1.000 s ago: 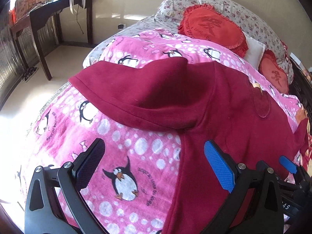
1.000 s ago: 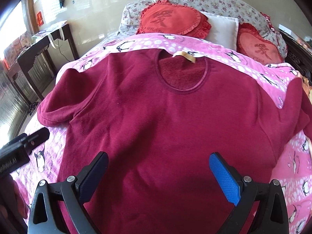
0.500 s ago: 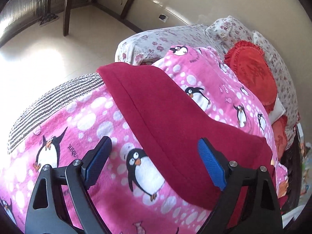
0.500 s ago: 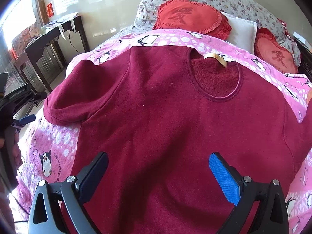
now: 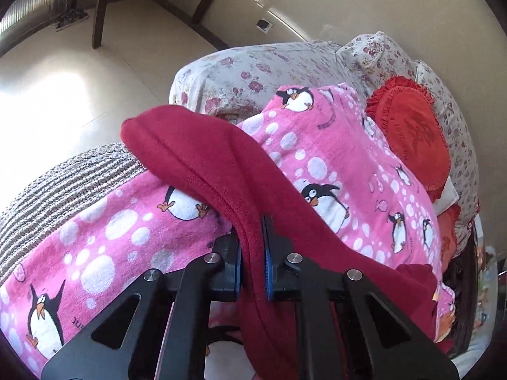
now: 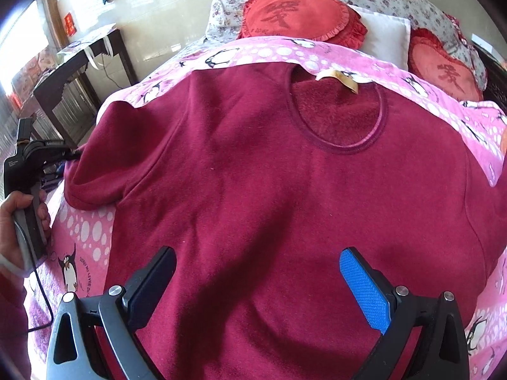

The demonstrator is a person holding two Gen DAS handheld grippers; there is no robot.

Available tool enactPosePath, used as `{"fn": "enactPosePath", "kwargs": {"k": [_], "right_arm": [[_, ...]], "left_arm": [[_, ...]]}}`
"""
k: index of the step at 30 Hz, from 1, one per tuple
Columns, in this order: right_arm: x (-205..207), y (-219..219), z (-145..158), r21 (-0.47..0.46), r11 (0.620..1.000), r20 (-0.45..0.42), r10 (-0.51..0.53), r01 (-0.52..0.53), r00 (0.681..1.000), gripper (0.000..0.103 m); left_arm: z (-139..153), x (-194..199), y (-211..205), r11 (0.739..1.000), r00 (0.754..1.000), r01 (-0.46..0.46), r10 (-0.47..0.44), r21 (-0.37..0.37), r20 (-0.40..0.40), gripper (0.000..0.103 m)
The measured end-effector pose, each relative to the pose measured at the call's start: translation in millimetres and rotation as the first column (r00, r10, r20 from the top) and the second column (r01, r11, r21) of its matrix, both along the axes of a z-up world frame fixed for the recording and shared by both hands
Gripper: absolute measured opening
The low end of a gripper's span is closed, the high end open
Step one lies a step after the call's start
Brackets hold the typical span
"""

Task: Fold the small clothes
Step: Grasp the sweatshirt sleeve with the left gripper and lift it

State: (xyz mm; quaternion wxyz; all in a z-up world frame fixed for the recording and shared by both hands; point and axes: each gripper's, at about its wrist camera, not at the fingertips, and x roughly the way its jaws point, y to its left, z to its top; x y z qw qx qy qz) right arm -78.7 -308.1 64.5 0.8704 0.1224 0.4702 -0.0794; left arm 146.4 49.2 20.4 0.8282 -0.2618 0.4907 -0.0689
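A dark red sweatshirt lies face up on a pink penguin blanket, neck opening toward the pillows. Its left sleeve is folded and bunched at the bed's edge. My left gripper is shut on that sleeve's edge, red cloth pinched between the pads. In the right wrist view the left gripper meets the sleeve end, held by a person's hand. Over the sweatshirt's lower middle hangs my right gripper, open, nothing between its fingers.
Red round cushions, a white pillow and floral pillows lie at the bed's head. A dark wooden side table stands left of the bed, and bare floor lies beyond the bed's edge. A striped cover shows under the blanket.
My left gripper swung left to the sleeve at the bed's edge, rolled, and went from wide open to shut on the sleeve's edge. The right gripper stayed open over the sweatshirt.
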Motion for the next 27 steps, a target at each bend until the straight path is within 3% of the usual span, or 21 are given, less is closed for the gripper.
{"fn": "enactPosePath", "kwargs": {"k": [3,5,8,11,15,18,21,23,27], "right_arm": [[-7.4,-9.1,4.7,-0.008,1.000,0.016,-0.016,0.017,1.000,0.103],[-9.5,-18.2,7.2,-0.007,0.999,0.025,-0.040,0.040,0.999,0.103],[-17.0,-37.1,12.5,0.019,0.996,0.043,-0.093,0.093,0.995,0.103],[-27.8,-59.1,21.9,0.020,0.987,0.060,-0.159,0.158,0.985,0.103],[-49.2,-90.6,29.3,0.005,0.971,0.066,-0.237,0.237,0.969,0.103],[-67.9,-119.0,29.2,0.012,0.954,0.052,-0.300,0.300,0.952,0.103],[-90.1,-144.0,25.1,0.039,0.930,0.035,-0.367,0.366,0.929,0.103],[-101.4,-155.9,24.4,0.049,0.918,0.027,-0.394,0.393,0.919,0.103],[-110.5,-170.7,26.5,0.068,0.913,0.040,-0.406,0.403,0.913,0.103]], "left_arm": [[47.0,-21.4,-16.8,0.998,0.991,0.055,-0.056,0.013,0.124,0.008],[83.9,-42.5,-41.1,0.992,0.968,0.125,-0.126,0.017,0.216,0.008],[132.3,-78.5,-91.7,0.965,0.905,0.259,-0.258,0.042,0.337,0.008],[153.9,-114.7,-153.7,0.906,0.823,0.417,-0.412,0.077,0.391,0.008],[135.5,-155.3,-237.4,0.802,0.726,0.582,-0.588,0.136,0.357,0.008],[96.5,-182.5,-287.9,0.697,0.643,0.695,-0.712,0.178,0.281,0.009],[57.8,-201.6,-320.3,0.618,0.587,0.755,-0.786,0.219,0.193,0.018],[40.0,-208.6,-327.5,0.594,0.580,0.775,-0.804,0.215,0.129,0.039],[47.8,-214.6,-311.6,0.594,0.578,0.787,-0.805,0.168,0.135,0.058]]}}
